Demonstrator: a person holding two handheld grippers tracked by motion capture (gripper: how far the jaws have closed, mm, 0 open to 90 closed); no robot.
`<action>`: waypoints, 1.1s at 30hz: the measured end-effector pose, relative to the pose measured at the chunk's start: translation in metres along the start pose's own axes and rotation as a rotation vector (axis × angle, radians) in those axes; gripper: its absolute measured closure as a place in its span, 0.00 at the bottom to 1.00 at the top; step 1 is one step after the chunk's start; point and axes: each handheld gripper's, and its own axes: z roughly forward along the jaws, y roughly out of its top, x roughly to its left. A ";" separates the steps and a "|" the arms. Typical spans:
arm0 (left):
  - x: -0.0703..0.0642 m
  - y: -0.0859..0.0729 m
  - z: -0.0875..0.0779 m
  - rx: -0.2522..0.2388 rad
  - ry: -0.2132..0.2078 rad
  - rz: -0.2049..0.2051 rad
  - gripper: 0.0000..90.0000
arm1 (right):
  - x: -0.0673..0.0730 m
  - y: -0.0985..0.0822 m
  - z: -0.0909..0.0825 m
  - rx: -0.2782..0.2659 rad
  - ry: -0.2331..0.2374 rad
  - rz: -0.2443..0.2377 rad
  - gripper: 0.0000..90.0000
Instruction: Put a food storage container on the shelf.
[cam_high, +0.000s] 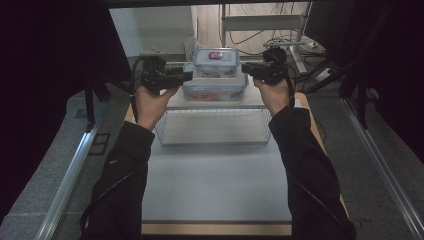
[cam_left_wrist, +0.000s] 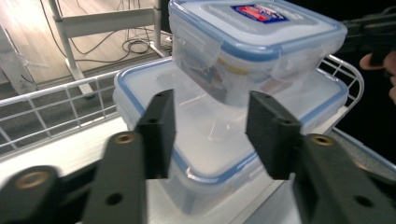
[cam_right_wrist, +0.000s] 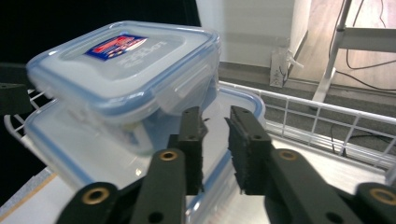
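Observation:
A small clear container (cam_high: 216, 61) with a blue-rimmed lid and a red-and-blue label stands on a larger clear container (cam_high: 215, 89) of the same kind. Both rest on top of a white wire basket (cam_high: 215, 127). My left gripper (cam_high: 187, 76) points at the stack from its left side. In the left gripper view its jaws (cam_left_wrist: 210, 126) stand open in front of the large container (cam_left_wrist: 210, 144), under the small one (cam_left_wrist: 252, 37). My right gripper (cam_high: 246, 70) points in from the right. Its jaws (cam_right_wrist: 215, 126) are parted by a narrow gap at the large container's edge (cam_right_wrist: 70, 140), holding nothing.
The basket stands at the far end of a white table top (cam_high: 215, 185) with a wooden edge. Dark curtains hang on both sides. Behind the table are a metal frame (cam_high: 260, 22) and floor cables. Both sleeved forearms reach in from the bottom.

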 end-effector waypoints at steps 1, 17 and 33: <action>0.000 -0.001 -0.001 0.001 0.006 0.013 0.53 | -0.001 -0.001 -0.003 -0.001 0.005 -0.009 0.79; -0.008 -0.032 -0.023 0.008 -0.036 0.068 0.19 | 0.009 -0.028 -0.032 0.013 0.104 -0.082 0.47; -0.040 -0.067 -0.037 0.054 -0.087 0.147 0.07 | 0.031 -0.062 -0.046 0.054 0.116 -0.194 0.26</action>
